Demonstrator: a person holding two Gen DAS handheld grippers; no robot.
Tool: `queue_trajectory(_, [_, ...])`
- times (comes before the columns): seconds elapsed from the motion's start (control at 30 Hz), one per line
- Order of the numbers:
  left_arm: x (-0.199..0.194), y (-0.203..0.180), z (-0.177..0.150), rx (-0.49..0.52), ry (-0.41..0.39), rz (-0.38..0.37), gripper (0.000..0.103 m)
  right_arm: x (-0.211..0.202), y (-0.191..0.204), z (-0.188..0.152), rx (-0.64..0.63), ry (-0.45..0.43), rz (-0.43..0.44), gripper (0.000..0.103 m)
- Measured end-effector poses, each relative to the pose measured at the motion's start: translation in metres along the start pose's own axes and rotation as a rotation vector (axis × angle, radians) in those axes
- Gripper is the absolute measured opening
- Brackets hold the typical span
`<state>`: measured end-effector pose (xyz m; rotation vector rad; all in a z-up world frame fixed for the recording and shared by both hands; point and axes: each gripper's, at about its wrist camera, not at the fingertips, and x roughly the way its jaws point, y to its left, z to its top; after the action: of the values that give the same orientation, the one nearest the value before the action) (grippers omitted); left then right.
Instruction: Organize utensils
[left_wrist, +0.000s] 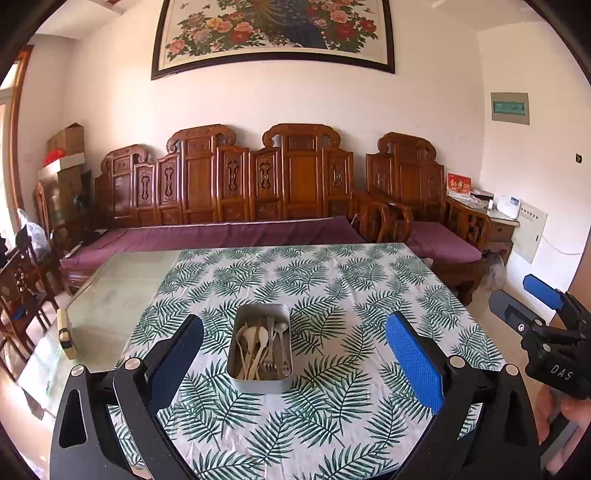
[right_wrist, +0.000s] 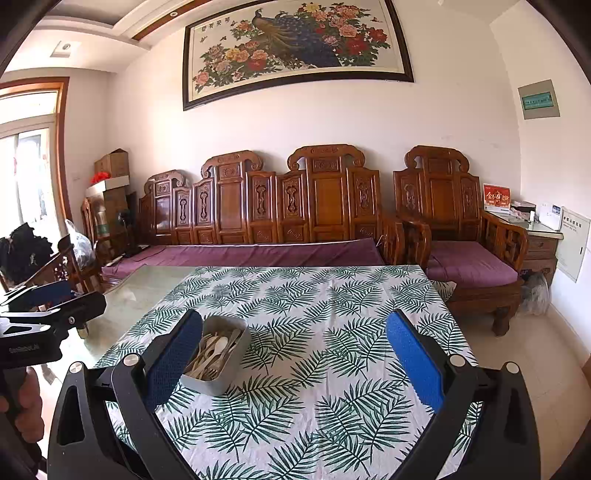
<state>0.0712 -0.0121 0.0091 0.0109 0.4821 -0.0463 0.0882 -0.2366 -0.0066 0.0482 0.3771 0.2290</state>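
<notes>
You're holding both tongs, left (left_wrist: 293, 352) and right (right_wrist: 293, 354), wide apart, empty, hovering over tabletop (left_wrist: 332, 280), tin (left_wrist: 260, 382) utensils jumbled, hard sorting out.

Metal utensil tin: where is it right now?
The metal tin sits on the leaf-print tablecloth, centred between the open left gripper fingers; in the right wrist view it lies beside the right gripper's left finger.

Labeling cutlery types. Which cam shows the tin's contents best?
Left wrist: the tin sits centred between the open fingers, seen from above, pale spoons and metal forks distinguishable. Right wrist shows the tin obliquely, partly behind its left finger; contents overlap.
</notes>
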Motion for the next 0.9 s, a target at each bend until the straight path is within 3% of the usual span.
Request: queue_trajectory(0.9, [-0.0044,-0.0035,0.0020,0.001,-0.004,-0.005,0.095,-0.0001,-0.0003,0.0004,0.000,0.001,0.000,0.100])
